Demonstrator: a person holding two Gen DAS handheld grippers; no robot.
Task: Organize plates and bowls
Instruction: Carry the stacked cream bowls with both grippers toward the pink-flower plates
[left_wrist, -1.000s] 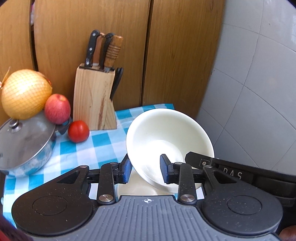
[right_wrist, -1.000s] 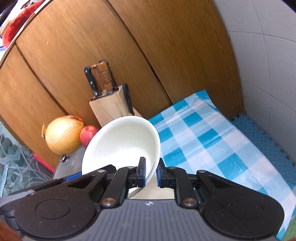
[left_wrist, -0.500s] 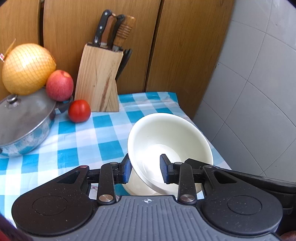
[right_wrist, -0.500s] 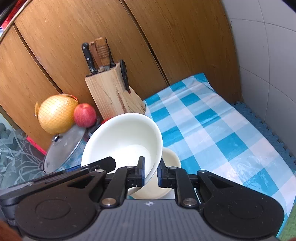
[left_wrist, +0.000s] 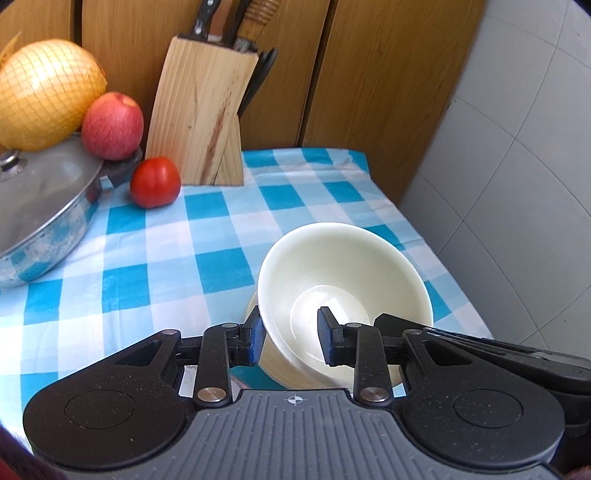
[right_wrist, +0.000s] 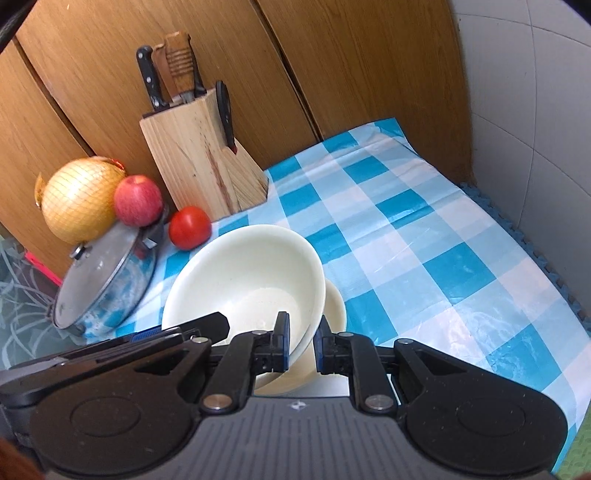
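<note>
A cream bowl (left_wrist: 343, 266) is held tilted just above a second cream bowl (left_wrist: 273, 363) that sits on the blue checked tablecloth (left_wrist: 207, 229). My left gripper (left_wrist: 290, 338) straddles the upper bowl's near-left rim, one finger outside and one inside, with a gap. My right gripper (right_wrist: 300, 341) is shut on the upper bowl's (right_wrist: 251, 269) right rim. The lower bowl (right_wrist: 334, 306) shows beneath it in the right wrist view. The other gripper's body shows at the edge of each view.
A wooden knife block (left_wrist: 201, 114) stands at the back. A tomato (left_wrist: 155, 181), an apple (left_wrist: 112, 125) and a netted pomelo (left_wrist: 44, 94) lie by a lidded pan (left_wrist: 40, 206) on the left. A tiled wall (left_wrist: 517, 166) and the table edge lie right.
Both grippers have brought the upper bowl down toward the table, over the lower bowl. The knife block and fruit now sit higher in both views.
</note>
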